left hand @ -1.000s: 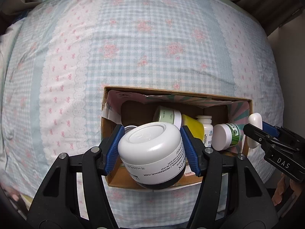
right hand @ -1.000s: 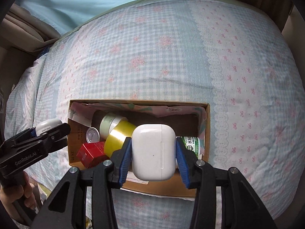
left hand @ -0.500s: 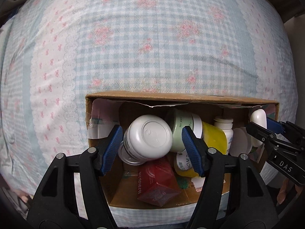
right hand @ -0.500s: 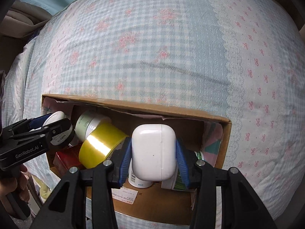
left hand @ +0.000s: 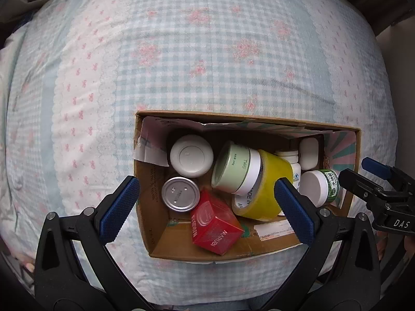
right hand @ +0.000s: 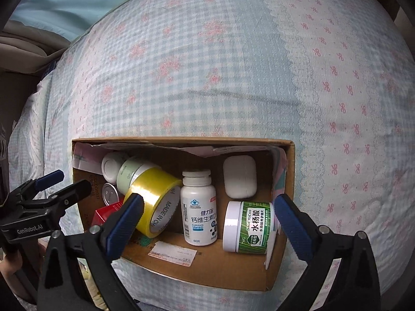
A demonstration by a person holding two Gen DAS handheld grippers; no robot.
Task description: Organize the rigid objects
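Observation:
A cardboard box (left hand: 153, 230) lies on the bed and also shows in the right wrist view (right hand: 207, 269). Inside are a white jar (left hand: 191, 158), a silver-lidded tin (left hand: 180, 193), a red carton (left hand: 215, 223), a green tape roll (left hand: 233, 167), a yellow tape roll (right hand: 155, 202), a white pill bottle (right hand: 199, 207), a green-labelled jar (right hand: 249, 226) and a white earbud case (right hand: 240, 176). My left gripper (left hand: 207, 207) is open and empty above the box's near side. My right gripper (right hand: 207, 223) is open and empty above the box's right half.
The box rests on a blue-checked bedspread with pink flowers (left hand: 207, 64). A lace-trimmed white strip (right hand: 337, 77) runs down its right side. The right gripper shows at the left wrist view's right edge (left hand: 376, 189); the left gripper shows at the right wrist view's left edge (right hand: 44, 197).
My left gripper has let go of the white jar, which now lies in the box's far left. My right gripper has let go of the earbud case, now in the far right. Both opened and drew back.

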